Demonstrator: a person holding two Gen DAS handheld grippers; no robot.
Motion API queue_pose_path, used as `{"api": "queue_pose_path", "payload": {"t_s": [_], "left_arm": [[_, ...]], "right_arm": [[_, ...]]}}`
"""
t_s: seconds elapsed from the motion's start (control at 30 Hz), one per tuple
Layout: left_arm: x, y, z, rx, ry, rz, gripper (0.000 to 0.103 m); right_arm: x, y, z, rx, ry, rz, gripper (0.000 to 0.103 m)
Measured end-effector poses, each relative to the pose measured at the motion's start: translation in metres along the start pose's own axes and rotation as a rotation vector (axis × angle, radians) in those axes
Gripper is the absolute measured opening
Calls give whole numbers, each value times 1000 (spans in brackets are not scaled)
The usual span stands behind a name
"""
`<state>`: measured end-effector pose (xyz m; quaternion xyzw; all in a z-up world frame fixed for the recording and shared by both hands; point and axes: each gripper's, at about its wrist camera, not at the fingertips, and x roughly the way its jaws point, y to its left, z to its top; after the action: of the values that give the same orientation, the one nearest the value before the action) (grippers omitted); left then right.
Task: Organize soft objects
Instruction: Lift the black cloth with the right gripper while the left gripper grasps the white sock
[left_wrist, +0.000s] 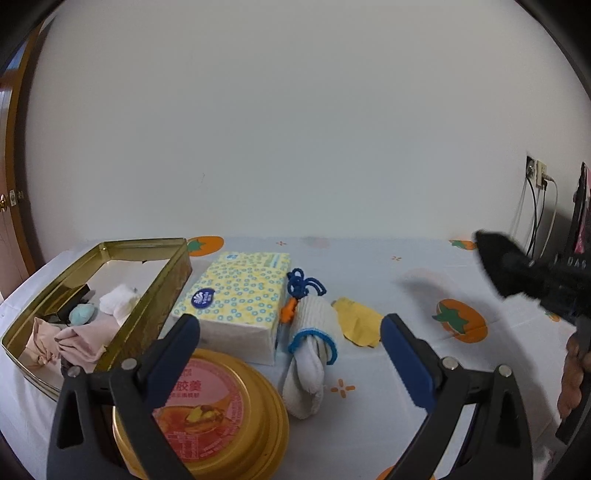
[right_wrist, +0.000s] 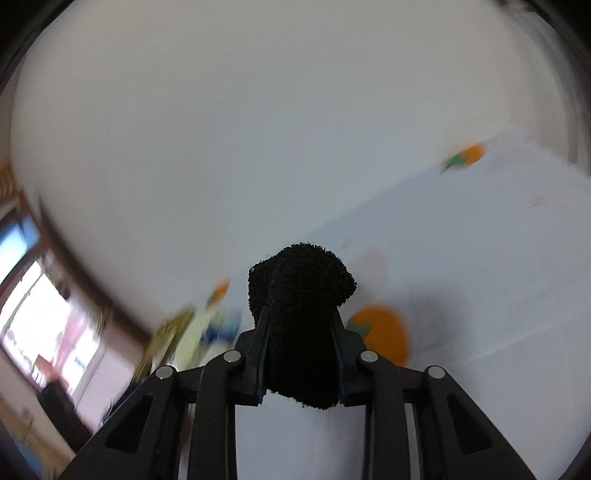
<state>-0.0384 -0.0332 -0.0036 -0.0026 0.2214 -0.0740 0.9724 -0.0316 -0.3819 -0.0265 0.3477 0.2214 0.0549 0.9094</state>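
My right gripper (right_wrist: 300, 317) is shut on a black sponge (right_wrist: 301, 295) and holds it in the air above the table; it also shows in the left wrist view (left_wrist: 496, 258) at the right. My left gripper (left_wrist: 290, 343) is open and empty above the table's near side. Between its fingers lies a white sock with blue trim (left_wrist: 310, 354). A yellow cloth (left_wrist: 356, 321) lies just behind it. The open gold tin (left_wrist: 173, 280) at the left holds a pink cloth (left_wrist: 81, 339), a white sock (left_wrist: 118, 301) and a pale blue ball (left_wrist: 83, 314).
A tissue pack (left_wrist: 236, 299) lies between the tin and the sock, with a blue and orange pipe-cleaner toy (left_wrist: 301, 288) beside it. A round gold tin lid (left_wrist: 207, 413) sits under my left finger. The tablecloth (left_wrist: 424, 350) has orange fruit prints. Cables hang at the far right.
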Motion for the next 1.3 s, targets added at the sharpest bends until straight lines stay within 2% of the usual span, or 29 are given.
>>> {"api": "queue_pose_path", "payload": {"t_s": [0.07,0.2,0.33,0.37,0.43,0.5,0.57,0.67,0.77,0.8,0.97,1.13,1.27,1.3], "left_arm": [[1,0,0,-4,6,1,100],[5,-2,0,9,28,-7,100],[5,-2,0,11,35,-38,93],[5,-3,0,15,37,-40,87],[7,-6,0,28,50,-43,81],[11,-11,0,39,71,-42,69],[20,-21,1,72,108,-39,63],[43,-39,0,129,199,-1,63],[68,-48,0,119,300,15,62],[75,-50,-1,114,327,49,62],[85,-55,-1,128,354,124,60],[82,-50,-3,91,362,149,63],[94,-62,-9,166,422,176,81],[94,-63,-9,163,418,175,81]], "right_arm": [[-16,6,2,-51,-98,-93,29],[-30,30,-3,-156,-192,-114,29],[-21,52,-12,-275,-171,-174,29],[-12,58,-15,-288,-162,-176,29],[-8,61,-17,-308,-148,-185,29],[-12,58,-17,-308,-140,-181,29],[-12,58,-14,-301,-141,-177,29],[-13,52,-8,-284,-140,-178,30],[-6,48,-6,-261,-121,-170,30],[-5,48,-6,-257,-118,-166,30],[-4,50,-7,-260,-117,-159,30],[-6,50,-7,-262,-118,-157,30],[-8,51,-7,-261,-130,-160,30],[-8,51,-7,-258,-130,-161,30]]}}
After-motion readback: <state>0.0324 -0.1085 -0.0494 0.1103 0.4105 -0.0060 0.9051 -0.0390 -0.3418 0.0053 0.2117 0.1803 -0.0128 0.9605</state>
